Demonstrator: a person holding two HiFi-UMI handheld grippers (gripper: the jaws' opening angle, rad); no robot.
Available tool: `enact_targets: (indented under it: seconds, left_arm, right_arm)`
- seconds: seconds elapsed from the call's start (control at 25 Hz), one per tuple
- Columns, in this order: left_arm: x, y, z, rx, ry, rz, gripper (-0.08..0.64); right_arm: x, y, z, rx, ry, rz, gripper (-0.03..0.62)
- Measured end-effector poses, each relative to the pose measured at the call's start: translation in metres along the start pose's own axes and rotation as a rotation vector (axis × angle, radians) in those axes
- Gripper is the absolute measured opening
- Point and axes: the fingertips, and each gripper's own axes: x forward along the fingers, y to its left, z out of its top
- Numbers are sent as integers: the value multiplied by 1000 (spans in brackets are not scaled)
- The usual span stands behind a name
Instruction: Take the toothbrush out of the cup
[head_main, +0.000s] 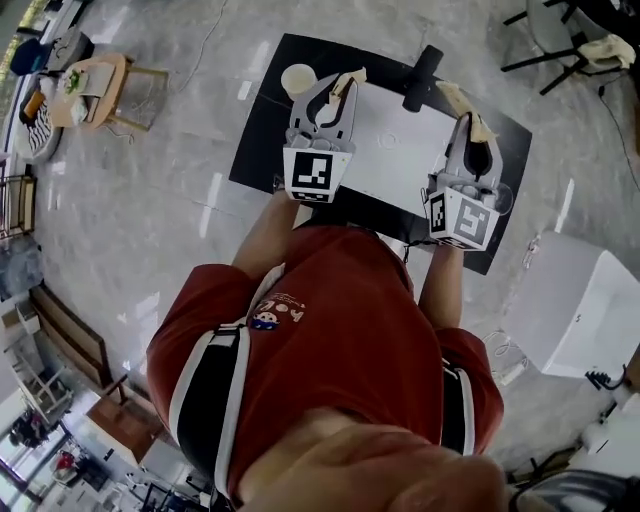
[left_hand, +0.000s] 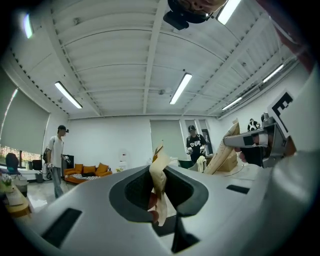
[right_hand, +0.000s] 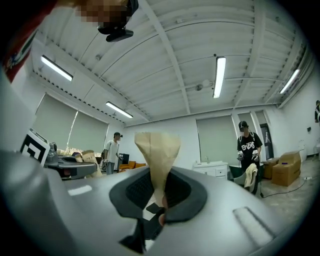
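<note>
A cream cup (head_main: 298, 78) stands at the far left corner of a white sheet (head_main: 400, 150) on a black mat (head_main: 262, 130). I cannot make out a toothbrush in it. My left gripper (head_main: 352, 78) hangs just right of the cup, and its tan-taped fingertips (left_hand: 159, 167) meet with nothing between them. My right gripper (head_main: 458, 100) is over the sheet's right side, tan-taped fingertips (right_hand: 157, 150) likewise together and empty. Both gripper views look level across the room, so cup and table are hidden there. The right gripper (left_hand: 257, 145) shows in the left gripper view.
A dark long object (head_main: 422, 72) lies at the mat's far edge. A small wooden table (head_main: 95, 90) stands far left, a white box (head_main: 570, 310) on the right, chairs (head_main: 560, 40) at the top right. People (left_hand: 56, 155) (right_hand: 246, 145) stand about the room.
</note>
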Motion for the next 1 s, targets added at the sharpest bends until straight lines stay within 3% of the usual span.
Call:
enact_targets:
  seconds: [0.2, 1.0]
  left_arm:
    - [-4, 19, -5, -21, -21, 38, 56]
    - [9, 23, -2, -37, -33, -8, 55]
  right_arm:
    - [6, 8, -1, -13, 11, 15, 41]
    - [11, 4, -2, -41, 25, -23, 41]
